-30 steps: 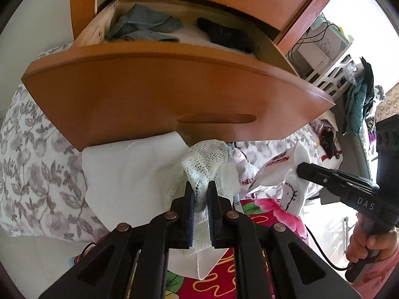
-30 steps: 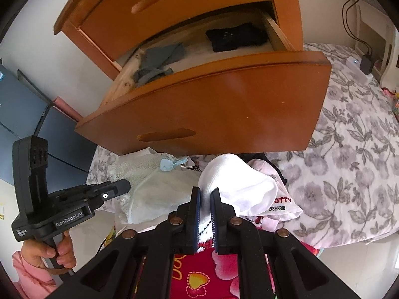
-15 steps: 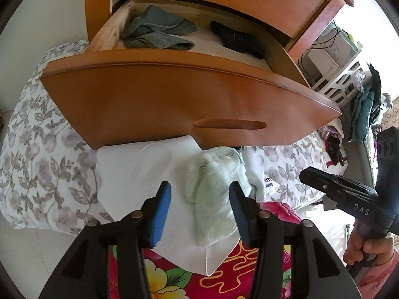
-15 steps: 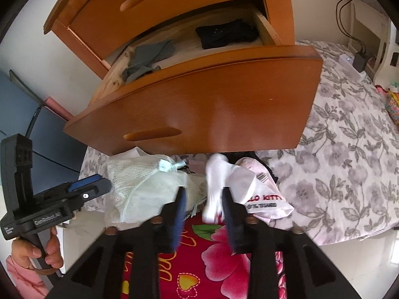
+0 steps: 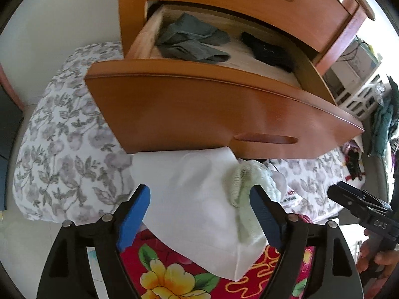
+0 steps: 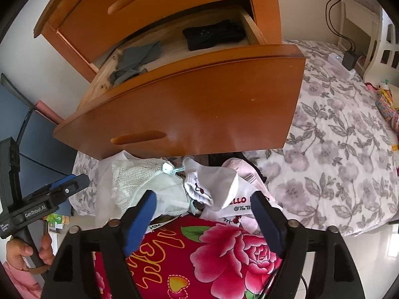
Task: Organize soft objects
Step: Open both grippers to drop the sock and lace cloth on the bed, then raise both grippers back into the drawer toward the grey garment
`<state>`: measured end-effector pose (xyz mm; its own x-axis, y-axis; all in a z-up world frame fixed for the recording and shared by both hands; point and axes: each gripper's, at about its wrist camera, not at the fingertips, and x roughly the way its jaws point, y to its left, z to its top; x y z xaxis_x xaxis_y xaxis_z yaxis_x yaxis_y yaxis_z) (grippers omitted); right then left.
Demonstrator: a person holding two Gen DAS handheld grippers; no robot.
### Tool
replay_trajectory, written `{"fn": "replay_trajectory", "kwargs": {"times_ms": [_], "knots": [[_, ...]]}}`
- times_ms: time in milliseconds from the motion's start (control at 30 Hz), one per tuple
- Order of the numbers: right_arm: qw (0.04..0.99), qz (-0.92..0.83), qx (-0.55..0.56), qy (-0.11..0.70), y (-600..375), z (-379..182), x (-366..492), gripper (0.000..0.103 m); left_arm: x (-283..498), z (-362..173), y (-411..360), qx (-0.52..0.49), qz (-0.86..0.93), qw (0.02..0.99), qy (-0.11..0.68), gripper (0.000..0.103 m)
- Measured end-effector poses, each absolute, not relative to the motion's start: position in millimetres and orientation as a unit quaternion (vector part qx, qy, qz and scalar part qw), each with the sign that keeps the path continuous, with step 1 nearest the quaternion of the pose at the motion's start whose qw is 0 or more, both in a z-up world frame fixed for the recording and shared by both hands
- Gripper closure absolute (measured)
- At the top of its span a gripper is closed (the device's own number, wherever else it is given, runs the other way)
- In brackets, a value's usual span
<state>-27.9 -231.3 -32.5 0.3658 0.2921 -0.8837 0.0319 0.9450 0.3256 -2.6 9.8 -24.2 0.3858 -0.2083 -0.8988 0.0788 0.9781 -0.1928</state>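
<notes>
- The open wooden drawer with the curved orange-brown front [image 5: 217, 114] fills the upper half of both views; a crumpled grey-green garment [image 5: 192, 42] lies at its left and a folded black cloth [image 5: 268, 49] at its right, with bare bottom between them.
- The grey-and-white floral bedspread [image 6: 336, 149] runs under the drawer, and a red blanket with pink and yellow flowers [image 6: 224, 254] lies at the bottom centre.
- The large flat white cloth [image 5: 197, 204] spreads across the centre of my left view. I judge it light, limp and apt to sag, so I would pinch its loose lower corner or a gathered fold.
- The pale green lacy knit piece [image 5: 251, 191] lies on that cloth's right edge; it looks stretchy and snag-prone, best taken at its bunched upper end.
- The small white sock with red stitching [image 6: 199, 186] sits at the centre of my right view, touching a white printed garment [image 6: 239, 199]. It looks soft and easily crushed without harm; the ribbed cuff offers the thickest bite.
- My left gripper [image 5: 202, 209] stands wide open around the white cloth, holding nothing.
- My right gripper [image 6: 202, 214] is equally wide open and empty, hovering just short of the sock.
</notes>
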Motion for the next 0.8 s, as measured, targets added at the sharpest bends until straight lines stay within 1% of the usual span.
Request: {"fn": "replay_trajectory", "kwargs": {"times_ms": [67,100,133,267,600,800], "knots": [[0.814,0.075,0.147,0.557,-233,-33,-28,0.011,-3,-25,13,-0.060,-0.081,0.831,0.548,0.020],[0.814,0.072,0.148,0.557,-234,-33,-27,0.004,-2,-26,14,-0.061,-0.079,0.831,0.547,0.020],[0.814,0.069,0.148,0.557,-235,-34,-27,0.000,-3,-26,15,-0.061,-0.076,0.831,0.547,0.019],[0.815,0.061,0.152,0.555,-239,-34,-28,0.000,-3,-29,18,-0.060,-0.063,0.832,0.548,0.012],[0.823,0.060,0.155,0.544,-241,-29,-29,0.000,-2,-27,27,-0.068,-0.045,0.835,0.544,0.011],[0.839,0.064,0.148,0.519,-241,-7,-31,0.000,-3,-11,27,-0.062,-0.056,0.845,0.529,0.011]]}}
